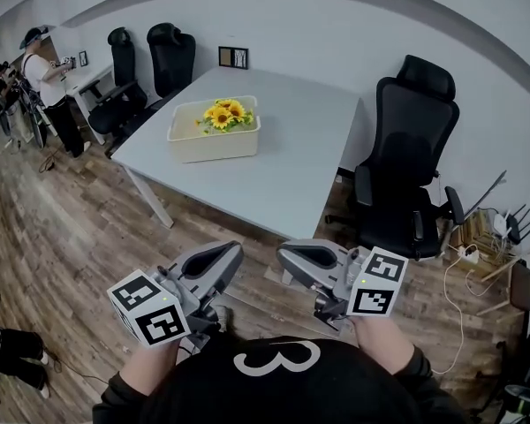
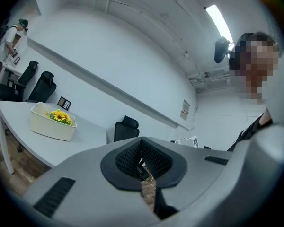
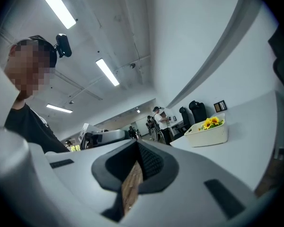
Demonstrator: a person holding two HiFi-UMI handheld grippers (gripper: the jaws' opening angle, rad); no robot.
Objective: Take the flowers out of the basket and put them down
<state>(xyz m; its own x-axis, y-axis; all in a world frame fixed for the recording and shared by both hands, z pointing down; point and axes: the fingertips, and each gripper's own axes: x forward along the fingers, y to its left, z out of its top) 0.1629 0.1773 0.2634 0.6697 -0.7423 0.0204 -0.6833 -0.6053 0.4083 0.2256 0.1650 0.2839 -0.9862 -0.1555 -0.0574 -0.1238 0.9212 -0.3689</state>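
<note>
A cream basket (image 1: 214,140) stands on the white table (image 1: 300,148), with yellow sunflowers (image 1: 225,114) lying inside it. Both grippers hang low in front of the person, well short of the table's near edge and far from the basket. The left gripper (image 1: 234,253) and the right gripper (image 1: 284,253) point towards each other, both shut with nothing between the pads. From the left gripper view (image 2: 142,148) the basket (image 2: 52,126) and flowers (image 2: 60,116) show far off at the left. The right gripper view (image 3: 137,150) has the basket (image 3: 208,135) and flowers (image 3: 211,122) at the right.
A black office chair (image 1: 406,166) stands at the table's right side, and two more chairs (image 1: 146,69) at the back left. A person (image 1: 44,87) stands by a desk at the far left. Cables and a power strip (image 1: 477,241) lie on the wooden floor at the right.
</note>
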